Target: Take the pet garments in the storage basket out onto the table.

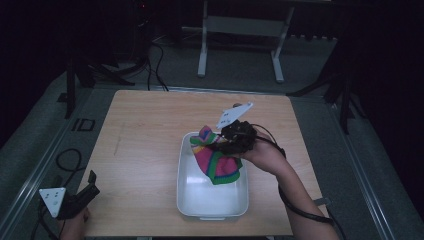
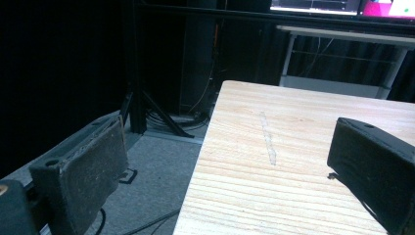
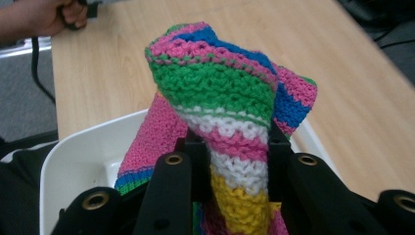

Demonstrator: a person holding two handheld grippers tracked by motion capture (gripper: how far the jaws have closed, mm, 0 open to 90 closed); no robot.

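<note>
Right gripper (image 1: 220, 142) at frame centre, fingers (image 3: 195, 156) clamped on bunched fold of striped crochet cloth (image 1: 216, 159). Cloth hangs from grip over white tub (image 1: 186, 197), lower corner dangling inside, upper bunch poking above fingers. Pinch on gathered fold likely lets whole cloth lift clear of tub wall. Left gripper (image 1: 85, 192) parked lower left at worktop (image 1: 145, 150) edge, fingers (image 2: 95, 171) apart, nothing between, out of the way.
</note>
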